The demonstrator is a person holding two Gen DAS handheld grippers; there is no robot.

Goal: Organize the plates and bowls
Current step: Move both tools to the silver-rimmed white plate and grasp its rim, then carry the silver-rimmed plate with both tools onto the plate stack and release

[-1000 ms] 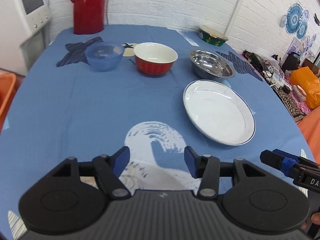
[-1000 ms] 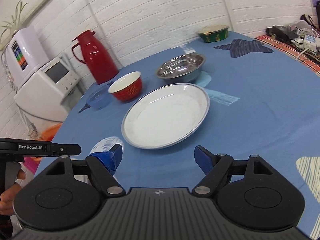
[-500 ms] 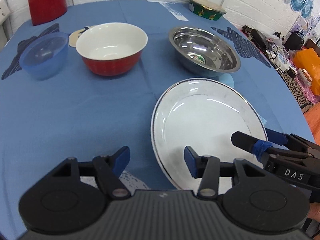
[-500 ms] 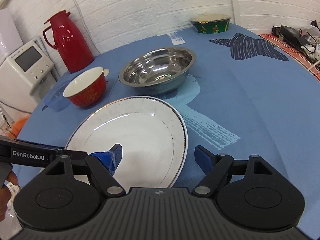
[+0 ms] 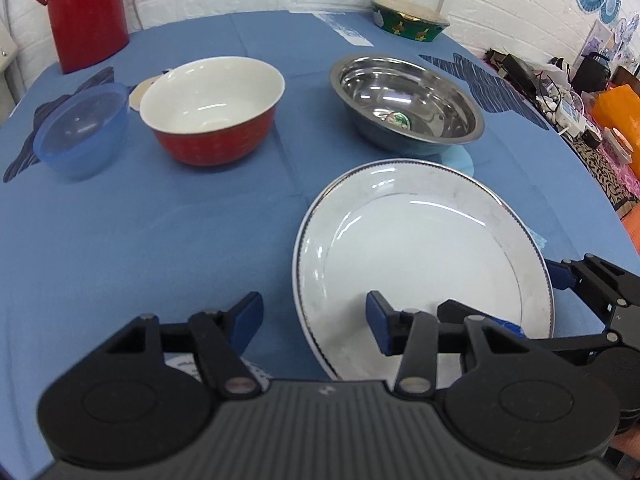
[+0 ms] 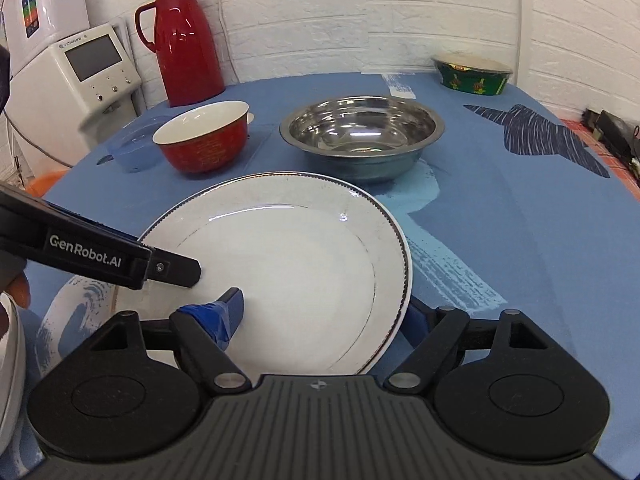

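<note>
Fingers of both grippers stand spread apart, and both now bracket the white plate (image 5: 424,248) far more closely than half a second ago; the left gripper (image 5: 314,318) has its right pad over the plate's near-left basin and its left pad over bare blue tablecloth (image 5: 140,240), so the near-left rim runs between them without either pad touching it, as far as can be seen; the right gripper (image 6: 326,312) straddles the near-right rim, its tape-wrapped left finger above the plate's inner surface and its right finger now dipped behind and below the rim, where earlier it stood clear over the cloth; nothing is clamped yet; the plate lies flat on the tablecloth, in the same spot as before, just in front of the stainless steel bowl (image 5: 406,104); the red bowl with white inside (image 5: 212,114) sits to that bowl's left, with the blue plastic bowl (image 5: 82,130) beside it farther left; these have grown larger in both views since the earlier frames; a red thermos jug (image 6: 182,40) stands at the table's far edge, and a green patterned container (image 6: 474,76) at the far right.
</note>
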